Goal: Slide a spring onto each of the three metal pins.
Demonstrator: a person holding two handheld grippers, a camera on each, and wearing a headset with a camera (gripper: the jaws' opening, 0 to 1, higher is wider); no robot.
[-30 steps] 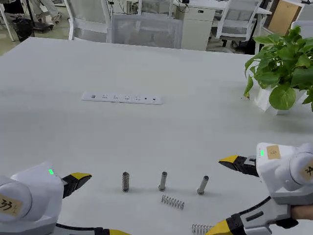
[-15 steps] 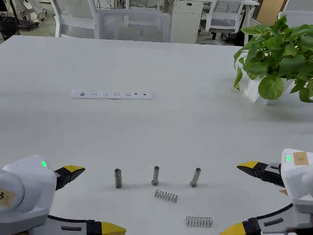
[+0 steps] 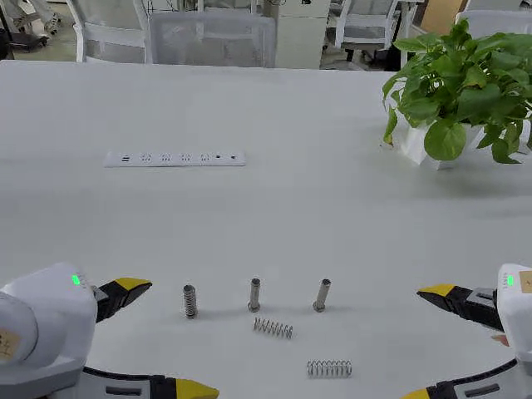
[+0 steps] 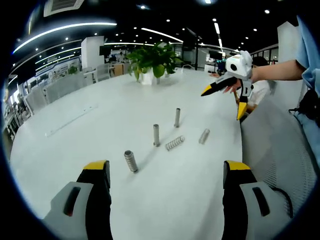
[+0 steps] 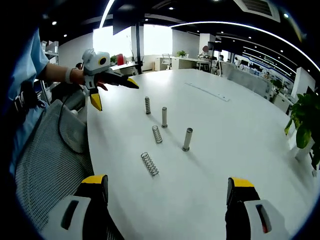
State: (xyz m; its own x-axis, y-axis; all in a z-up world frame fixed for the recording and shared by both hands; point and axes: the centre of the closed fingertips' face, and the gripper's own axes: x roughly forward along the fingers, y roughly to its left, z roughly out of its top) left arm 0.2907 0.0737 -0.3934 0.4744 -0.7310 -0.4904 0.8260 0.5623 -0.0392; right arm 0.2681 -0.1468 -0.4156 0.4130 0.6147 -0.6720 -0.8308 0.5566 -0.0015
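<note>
Three metal pins stand in a row near the table's front edge. The left pin (image 3: pixel 190 301) (image 4: pixel 131 161) (image 5: pixel 147 105) carries a spring. The middle pin (image 3: pixel 254 294) (image 4: pixel 156 135) (image 5: pixel 164 116) and the right pin (image 3: pixel 321 294) (image 4: pixel 177 117) (image 5: pixel 187 139) are bare. One loose spring (image 3: pixel 273 327) (image 4: pixel 175 142) (image 5: pixel 157 133) lies just before the middle pin, another (image 3: pixel 329 367) (image 4: pixel 204 136) (image 5: pixel 149 163) nearer me. My left gripper (image 3: pixel 165 338) (image 4: pixel 166 167) is open left of the row, holding nothing. My right gripper (image 3: pixel 426 342) (image 5: pixel 167 182) is open and holds nothing, off to the right.
A white power strip (image 3: pixel 174 158) lies mid-table. A potted plant (image 3: pixel 453 83) stands at the back right. Chairs line the far edge of the table (image 3: pixel 274 216). In each gripper view the other gripper hangs beyond the pins, the right gripper (image 4: pixel 227 87) and the left gripper (image 5: pixel 107 80).
The head camera has shifted, so the scene slid left. My right gripper has drawn back to the right, away from the pins. Pins and springs have not moved.
</note>
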